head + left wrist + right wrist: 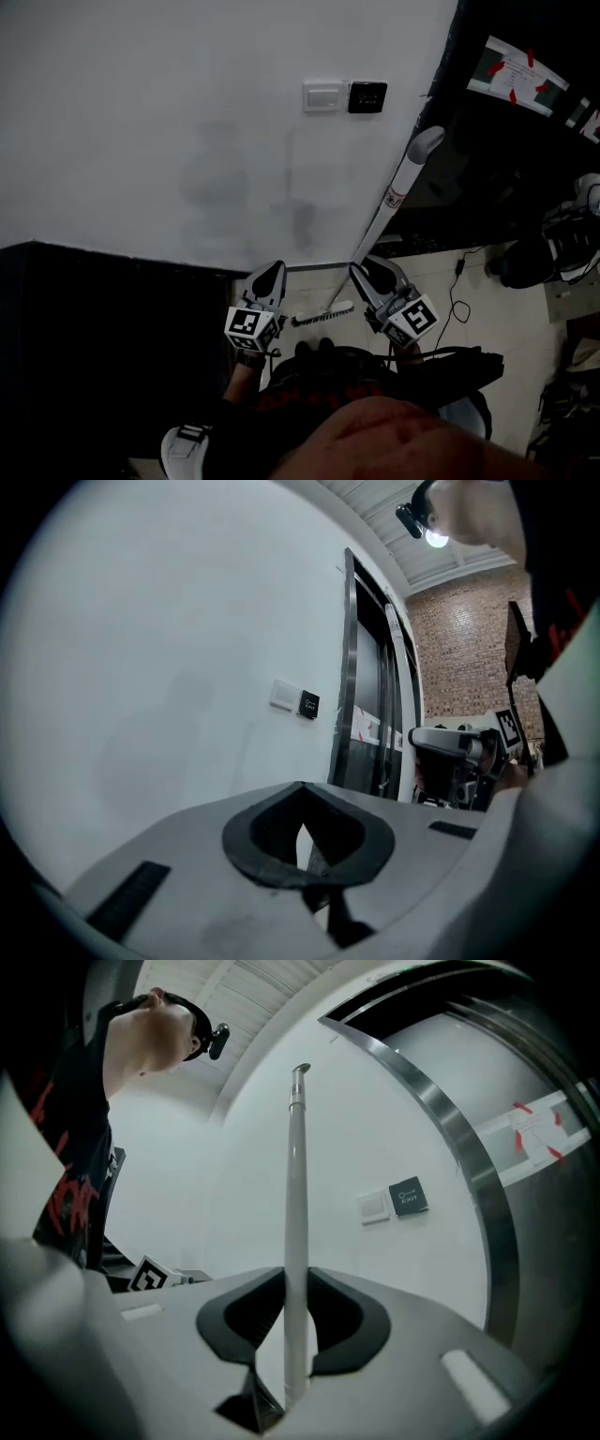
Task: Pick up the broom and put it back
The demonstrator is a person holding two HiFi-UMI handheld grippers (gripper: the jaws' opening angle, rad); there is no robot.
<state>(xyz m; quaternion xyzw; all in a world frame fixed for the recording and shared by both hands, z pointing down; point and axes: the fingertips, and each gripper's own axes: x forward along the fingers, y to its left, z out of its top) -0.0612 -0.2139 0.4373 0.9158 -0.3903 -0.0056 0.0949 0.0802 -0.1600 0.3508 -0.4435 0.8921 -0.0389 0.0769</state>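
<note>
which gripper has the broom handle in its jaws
The right gripper: its jaws clamp the white broom handle. The left gripper is shut on nothing.

The broom (392,204) stands between my right gripper's (362,273) jaws, its handle rising in front of the wall (169,112) ahead. My left gripper (271,273) sits to its left, apart from it. Two switch plates (343,97) sit side by side on the wall, left of the doorway (497,169).
</note>
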